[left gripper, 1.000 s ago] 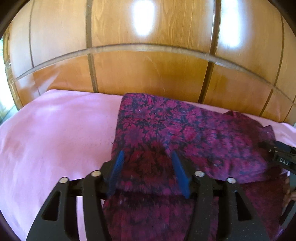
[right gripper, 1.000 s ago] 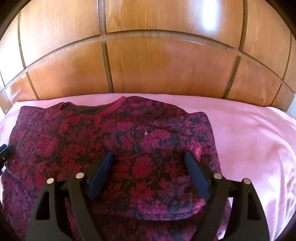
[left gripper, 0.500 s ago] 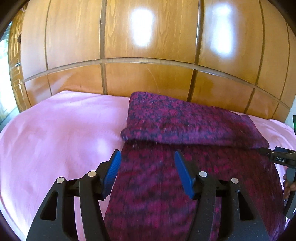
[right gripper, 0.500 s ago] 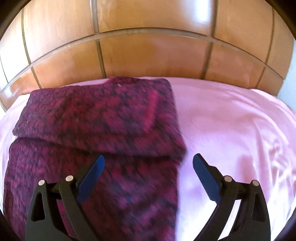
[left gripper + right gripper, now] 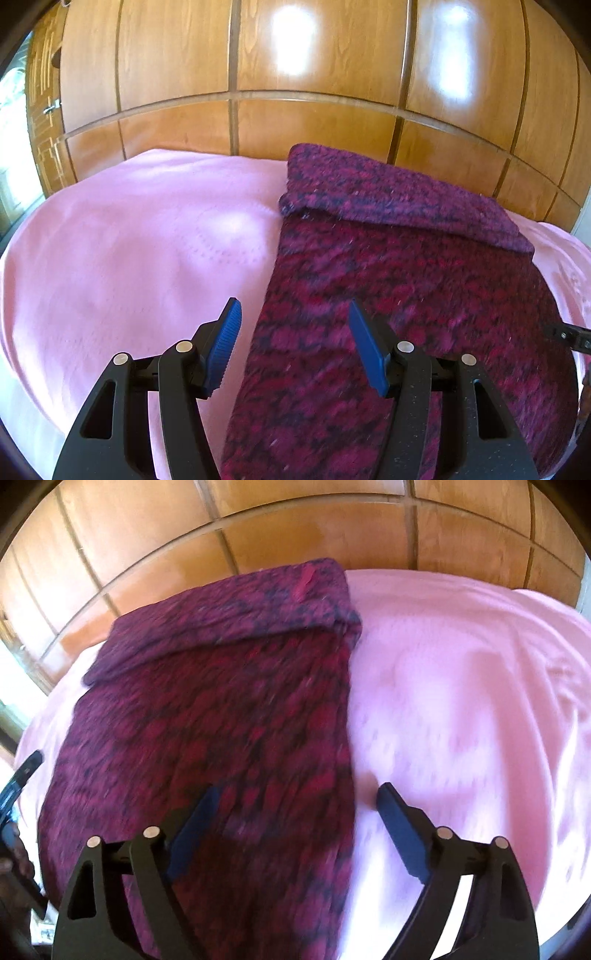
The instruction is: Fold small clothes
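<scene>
The dark red and purple patterned garment lies flat on the pink bedsheet, a long panel with its far end folded back over itself, close to the wooden headboard

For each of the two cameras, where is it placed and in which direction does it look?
Left wrist view: sits on the left claw, looking forward and down at the garment's left edge and pink sheet; its own open fingers show, and the other claw's tip at right.
Right wrist view: sits on the right claw, looking forward and down at the garment's right edge; open fingers show, and a hand at left.
Shared: the garment, sheet and wooden panelling.
</scene>
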A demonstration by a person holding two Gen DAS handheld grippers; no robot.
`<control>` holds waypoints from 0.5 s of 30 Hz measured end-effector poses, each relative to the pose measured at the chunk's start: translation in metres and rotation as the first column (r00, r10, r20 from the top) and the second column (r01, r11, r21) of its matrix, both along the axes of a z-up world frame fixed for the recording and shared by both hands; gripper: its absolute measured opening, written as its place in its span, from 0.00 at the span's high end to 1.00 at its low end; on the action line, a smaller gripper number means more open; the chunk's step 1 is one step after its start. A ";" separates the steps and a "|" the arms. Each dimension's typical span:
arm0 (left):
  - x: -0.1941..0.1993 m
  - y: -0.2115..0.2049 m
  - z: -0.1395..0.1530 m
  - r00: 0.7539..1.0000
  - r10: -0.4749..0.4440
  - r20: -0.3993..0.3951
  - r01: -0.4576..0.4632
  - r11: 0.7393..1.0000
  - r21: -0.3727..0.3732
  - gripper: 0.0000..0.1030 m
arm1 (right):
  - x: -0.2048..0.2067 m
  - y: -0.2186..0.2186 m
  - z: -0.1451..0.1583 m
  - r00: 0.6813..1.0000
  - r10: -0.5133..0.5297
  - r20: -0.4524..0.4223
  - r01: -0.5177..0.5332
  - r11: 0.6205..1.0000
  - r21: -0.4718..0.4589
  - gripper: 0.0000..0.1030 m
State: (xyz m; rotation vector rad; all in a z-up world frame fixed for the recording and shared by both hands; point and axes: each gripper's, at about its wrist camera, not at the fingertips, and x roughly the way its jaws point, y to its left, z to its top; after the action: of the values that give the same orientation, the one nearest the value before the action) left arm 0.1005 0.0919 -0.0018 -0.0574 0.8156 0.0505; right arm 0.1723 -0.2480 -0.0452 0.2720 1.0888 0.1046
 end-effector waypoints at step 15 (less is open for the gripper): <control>-0.045 0.017 -0.007 0.999 0.015 -0.044 -0.014 1.000 0.021 0.43 | -0.068 0.006 0.011 0.997 0.062 -0.039 -0.059 0.995 0.086 0.48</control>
State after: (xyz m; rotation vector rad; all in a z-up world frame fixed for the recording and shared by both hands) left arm 0.0556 0.1093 -0.0085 -0.0429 0.8589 0.0745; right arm 0.1042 -0.2424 -0.0341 0.3189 1.1362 0.2006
